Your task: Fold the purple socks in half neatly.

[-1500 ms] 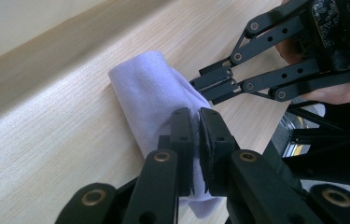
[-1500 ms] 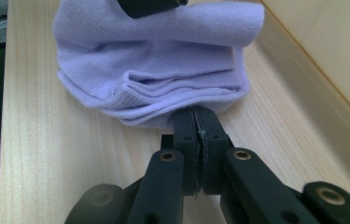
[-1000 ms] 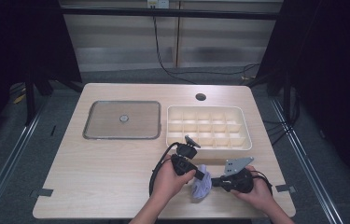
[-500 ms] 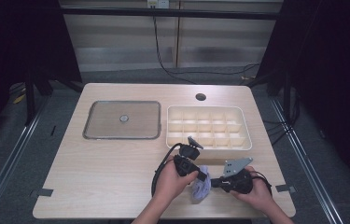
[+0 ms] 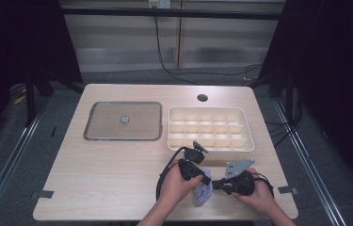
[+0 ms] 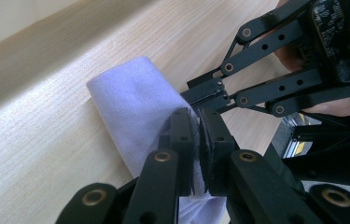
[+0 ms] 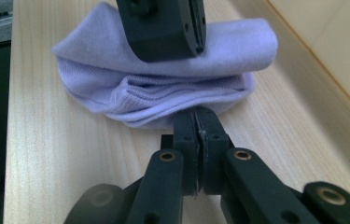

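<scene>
Left tongs [image 5: 206, 179] and right tongs [image 5: 213, 184] both pinch the folded lilac knit cloth [image 5: 203, 190] on the pale wood-grain tabletop [image 5: 108, 174]; dark curtains around.

Lab recording bay, black curtains [image 5: 19, 42], bare wooden table [image 5: 94, 179], trailing cables [image 5: 164, 52]

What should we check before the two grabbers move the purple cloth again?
1. Left gripper has the purple cloth: ok, its fingers are shut on a fold.
2. Right gripper has the cloth: ok, fingers pressed together at the cloth's edge, though how much fabric they pinch is hard to tell.
3. Cloth folded: ok, layers are stacked in the right gripper view.
4. Cloth on the table: ok, near the front edge.
5. Compartment tray ready: ok, the cells look empty.
6. Flat lid out of the way: ok, beside the tray.
</scene>
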`<state>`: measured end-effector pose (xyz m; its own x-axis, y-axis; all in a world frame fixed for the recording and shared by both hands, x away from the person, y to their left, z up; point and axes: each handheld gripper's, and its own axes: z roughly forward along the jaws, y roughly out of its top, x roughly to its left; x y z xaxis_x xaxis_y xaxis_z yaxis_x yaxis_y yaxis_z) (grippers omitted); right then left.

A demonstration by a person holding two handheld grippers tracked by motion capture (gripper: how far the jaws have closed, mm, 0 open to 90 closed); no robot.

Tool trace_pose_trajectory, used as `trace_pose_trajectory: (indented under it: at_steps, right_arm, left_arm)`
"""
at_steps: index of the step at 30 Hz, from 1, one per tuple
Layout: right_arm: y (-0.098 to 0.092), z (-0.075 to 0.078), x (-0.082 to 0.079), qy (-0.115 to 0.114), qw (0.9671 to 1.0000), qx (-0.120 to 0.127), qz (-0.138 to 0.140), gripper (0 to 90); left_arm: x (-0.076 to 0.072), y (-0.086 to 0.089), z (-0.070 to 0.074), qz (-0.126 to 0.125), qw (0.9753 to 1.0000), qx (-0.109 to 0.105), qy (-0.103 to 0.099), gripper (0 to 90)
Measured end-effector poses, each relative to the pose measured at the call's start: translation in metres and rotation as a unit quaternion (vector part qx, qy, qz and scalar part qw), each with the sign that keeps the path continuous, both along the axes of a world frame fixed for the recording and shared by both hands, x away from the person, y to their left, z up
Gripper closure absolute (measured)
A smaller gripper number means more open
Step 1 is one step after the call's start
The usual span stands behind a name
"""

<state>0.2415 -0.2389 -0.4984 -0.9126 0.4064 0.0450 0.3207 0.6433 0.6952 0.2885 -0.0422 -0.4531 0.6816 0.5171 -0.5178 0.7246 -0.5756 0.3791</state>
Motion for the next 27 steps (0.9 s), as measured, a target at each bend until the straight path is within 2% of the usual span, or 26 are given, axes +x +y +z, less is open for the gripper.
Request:
trace_pose_trajectory:
  at_steps: [5,9,19,27]
  right_arm:
    - [0.0003,0.0001,-0.0004,0.002,1.0,0.0,0.001,87.8]
    - [-0.0002,0.0003,-0.0005,0.004,1.0,0.0,-0.001,87.9]
    - [-0.0024,-0.0001,0.0,0.01,0.9999,0.004,-0.004,87.6]
    - [-0.0034,-0.0005,0.0004,0.01,0.9999,0.007,-0.003,87.8]
  left_arm:
    - [-0.0008,-0.0023,-0.0037,-0.001,1.0,0.005,0.003,84.9]
    - [-0.0011,-0.0039,-0.0054,0.007,1.0,0.003,0.005,84.9]
    - [-0.003,-0.0065,-0.006,-0.002,1.0,0.006,-0.004,84.7]
    - [-0.0041,-0.009,-0.0071,0.003,1.0,0.005,-0.007,84.4]
